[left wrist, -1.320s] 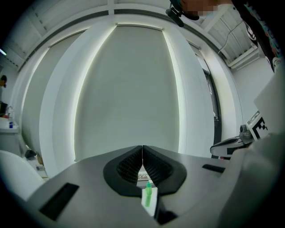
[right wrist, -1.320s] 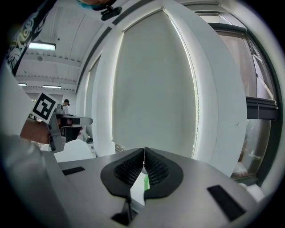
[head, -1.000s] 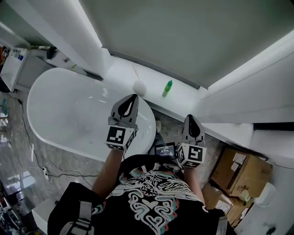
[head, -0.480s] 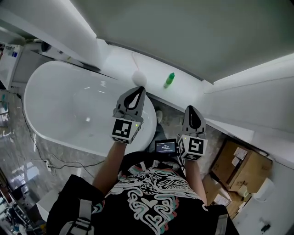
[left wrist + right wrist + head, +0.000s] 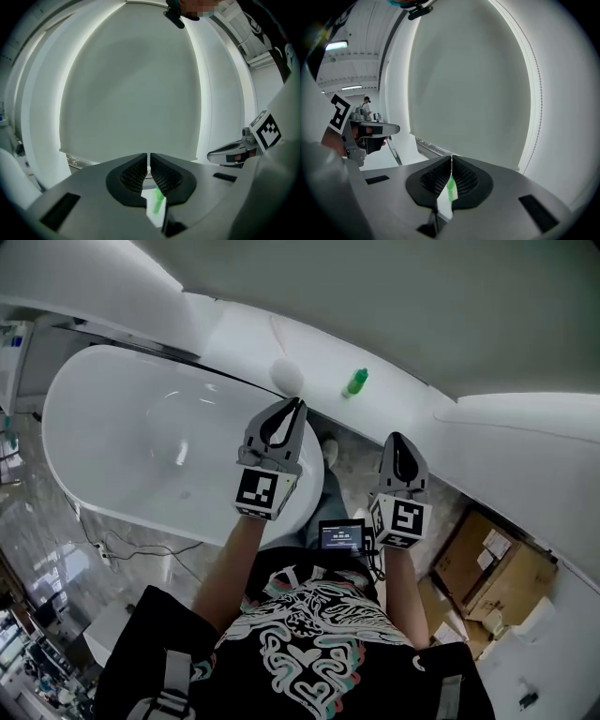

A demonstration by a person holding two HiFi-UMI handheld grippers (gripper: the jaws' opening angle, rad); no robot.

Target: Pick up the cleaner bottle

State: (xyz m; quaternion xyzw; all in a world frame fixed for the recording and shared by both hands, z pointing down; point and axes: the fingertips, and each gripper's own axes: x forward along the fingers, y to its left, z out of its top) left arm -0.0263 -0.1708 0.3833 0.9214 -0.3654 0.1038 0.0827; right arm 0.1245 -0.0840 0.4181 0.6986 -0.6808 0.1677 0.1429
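The cleaner bottle is small and green and stands upright on the white ledge behind the bathtub. My left gripper hangs over the tub's rim, short of the bottle and to its left, jaws shut and empty. My right gripper is below and right of the bottle, also shut with nothing in it. In the left gripper view the bottle shows low behind the closed gripper. In the right gripper view the bottle shows just under the shut gripper.
A white oval bathtub fills the left. A white ball-like object rests on the ledge left of the bottle. Cardboard boxes stand on the floor at the right. A small screen sits at the person's chest.
Both grippers have moved forward toward the ledge and a little lower. Their jaws stayed shut. The bottle has not moved on the ledge.
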